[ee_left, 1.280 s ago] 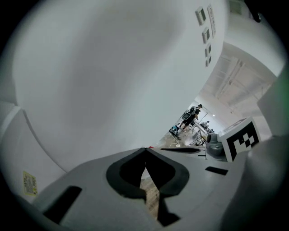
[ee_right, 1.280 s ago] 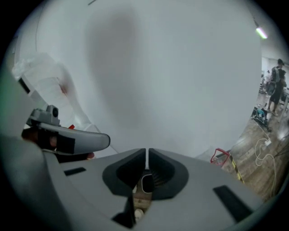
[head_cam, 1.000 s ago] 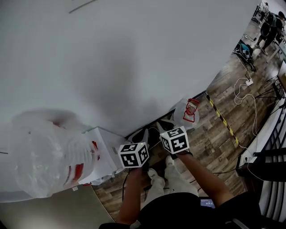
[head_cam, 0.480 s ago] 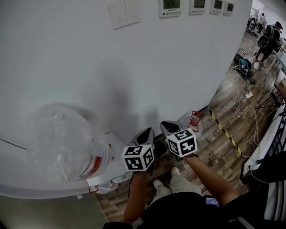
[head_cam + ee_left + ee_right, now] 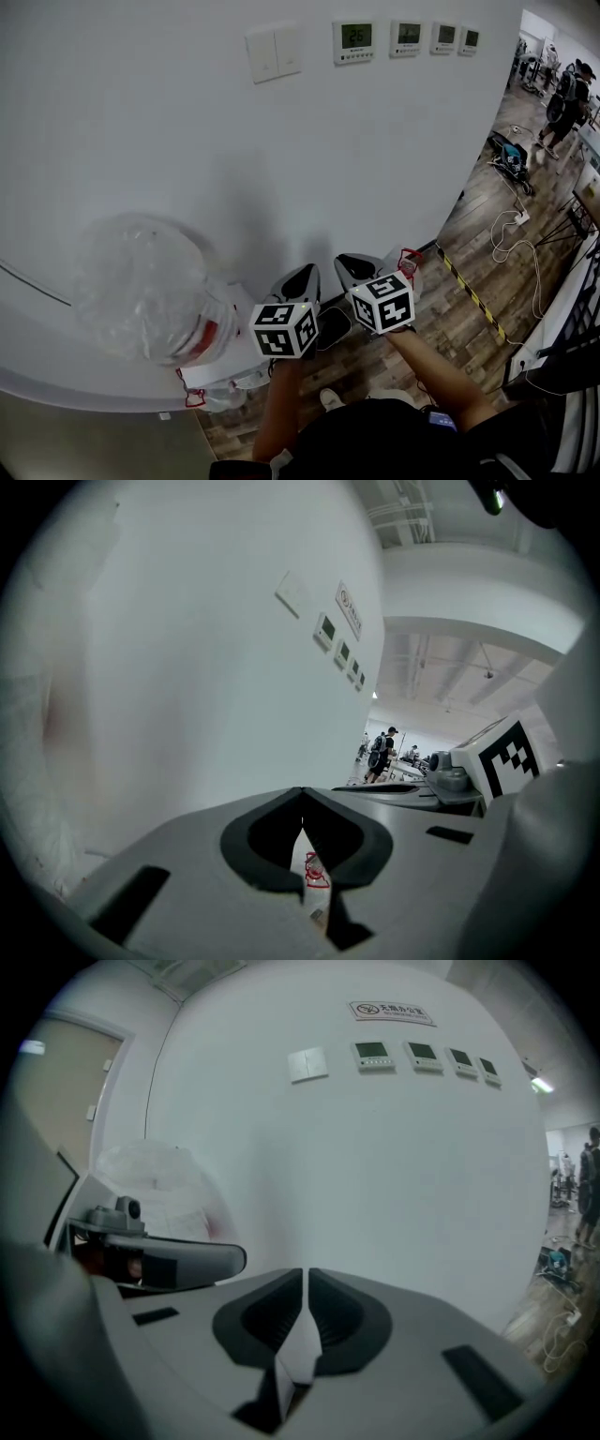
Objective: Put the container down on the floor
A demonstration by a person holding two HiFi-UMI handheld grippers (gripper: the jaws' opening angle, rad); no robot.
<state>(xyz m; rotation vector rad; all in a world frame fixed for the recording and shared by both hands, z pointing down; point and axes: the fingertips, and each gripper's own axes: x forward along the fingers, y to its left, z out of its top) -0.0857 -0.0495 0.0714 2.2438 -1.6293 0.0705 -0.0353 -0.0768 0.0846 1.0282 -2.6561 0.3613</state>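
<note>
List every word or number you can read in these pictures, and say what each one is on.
"26": display of the leftmost thermostat, as best it reads.
Other three thermostats: digits too small to read.
Sign above them: characters too blurred to read.
Red print on the plastic bag: unreadable.
</note>
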